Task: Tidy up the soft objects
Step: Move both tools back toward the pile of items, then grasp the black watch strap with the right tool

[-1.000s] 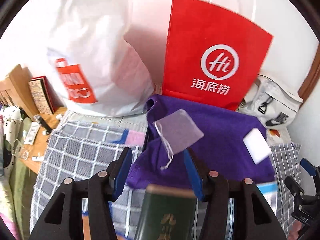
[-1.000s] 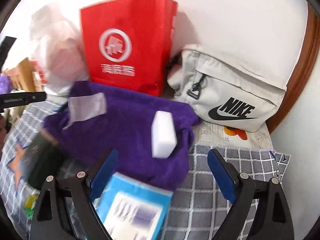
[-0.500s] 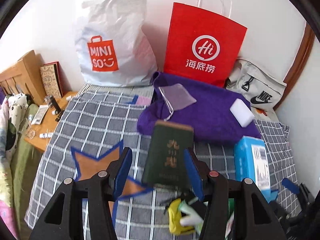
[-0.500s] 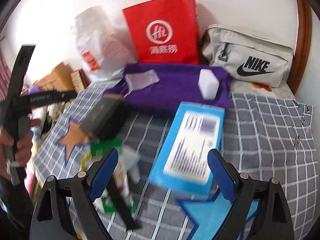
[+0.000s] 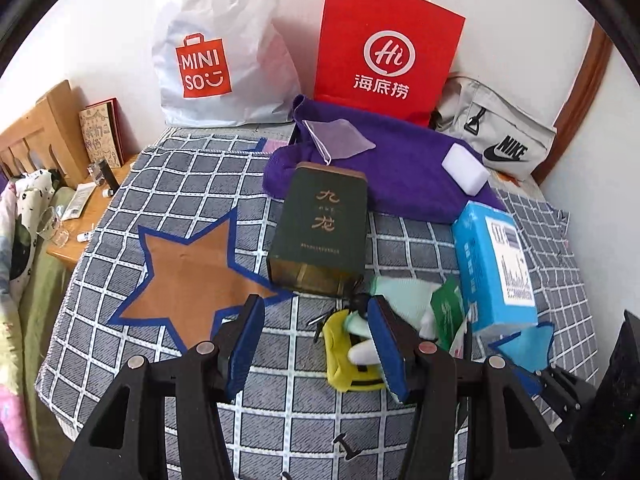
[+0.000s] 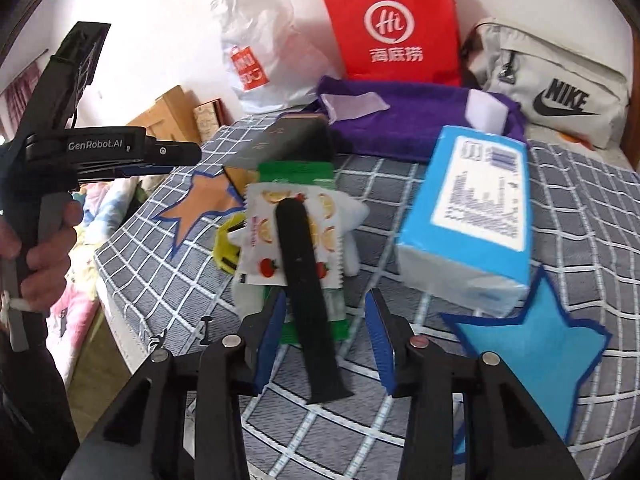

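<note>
While both grippers hang over the grey checked bedspread (image 5: 168,184) with nothing between their fingers, all the soft stuff is just lying on the bed. Left gripper (image 5: 316,344) has its blue pads spread wide, sitting low over the blanket just right of the orange star patch (image 5: 188,276), and its right pad is in front of a yellow thing (image 5: 340,360) with a pale green and white soft toy (image 5: 400,292) tucked into it, can't tell if it's touching. Right gripper (image 6: 326,340) is also open wide, and a black strap (image 6: 308,292) runs up between its fingers, lying on top of a fruit-print packet (image 6: 260,232) that's stacked on a green packet (image 6: 296,172). The purple towel (image 5: 400,168) is spread out at the far side of the bed, right up against the red paper bag (image 5: 388,44), with a sheer little drawstring pouch (image 5: 340,140) and a white sponge block (image 5: 466,174) resting on it. A dark green box (image 5: 320,228) lies at the towel's near edge, and a blue tissue pack (image 6: 472,216) sits to the right, beside the blue star patch (image 6: 528,348). White MINISO bag (image 5: 216,48) and a grey Nike pouch (image 5: 500,140) lean at the wall. In the right wrist view you can see the person's hand (image 6: 44,240) gripping the left tool's handle.
</note>
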Demonstrator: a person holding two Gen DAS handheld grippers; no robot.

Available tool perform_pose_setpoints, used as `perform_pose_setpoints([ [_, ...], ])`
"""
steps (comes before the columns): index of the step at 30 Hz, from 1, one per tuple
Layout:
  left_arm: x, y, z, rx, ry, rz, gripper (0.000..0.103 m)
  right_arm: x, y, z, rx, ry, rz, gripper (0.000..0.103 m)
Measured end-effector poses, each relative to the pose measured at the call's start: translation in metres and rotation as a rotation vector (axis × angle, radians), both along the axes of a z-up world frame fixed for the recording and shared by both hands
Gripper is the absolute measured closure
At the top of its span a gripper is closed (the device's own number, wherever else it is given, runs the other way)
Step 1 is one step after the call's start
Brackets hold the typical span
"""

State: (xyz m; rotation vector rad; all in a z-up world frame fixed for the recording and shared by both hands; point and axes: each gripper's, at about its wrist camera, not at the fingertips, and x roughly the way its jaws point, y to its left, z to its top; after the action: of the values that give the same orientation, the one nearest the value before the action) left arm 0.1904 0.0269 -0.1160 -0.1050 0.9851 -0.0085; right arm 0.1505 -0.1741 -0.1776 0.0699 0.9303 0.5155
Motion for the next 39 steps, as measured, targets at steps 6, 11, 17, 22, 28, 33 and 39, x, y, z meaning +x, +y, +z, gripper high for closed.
perform_pose_setpoints([
  [6, -0.005, 0.002, -0.001, -0.016, 0.007, -0.003, 0.051, 0.007, 0.015, -0.015, -0.012, 0.022, 0.033, 0.066],
  [11, -0.01, 0.005, -0.003, -0.03, 0.012, 0.001, 0.051, 0.01, 0.021, -0.024, -0.015, 0.032, 0.053, 0.082],
  [17, -0.015, 0.002, -0.013, -0.021, 0.032, 0.003, 0.051, -0.007, 0.0, -0.009, -0.031, 0.0, 0.004, 0.082],
  [22, -0.02, -0.004, -0.024, -0.026, 0.053, -0.004, 0.051, -0.02, -0.027, -0.003, -0.072, 0.001, -0.075, 0.082],
  [28, -0.021, -0.01, -0.029, -0.057, 0.061, -0.027, 0.051, -0.034, -0.057, -0.003, -0.135, 0.024, -0.135, 0.083],
  [33, -0.009, -0.021, -0.032, -0.105, 0.065, -0.05, 0.051, -0.028, -0.062, -0.014, -0.142, 0.039, -0.15, 0.083],
  [39, 0.009, -0.042, -0.042, -0.104, 0.093, -0.107, 0.051, -0.013, -0.044, -0.036, -0.186, 0.077, -0.122, 0.083],
])
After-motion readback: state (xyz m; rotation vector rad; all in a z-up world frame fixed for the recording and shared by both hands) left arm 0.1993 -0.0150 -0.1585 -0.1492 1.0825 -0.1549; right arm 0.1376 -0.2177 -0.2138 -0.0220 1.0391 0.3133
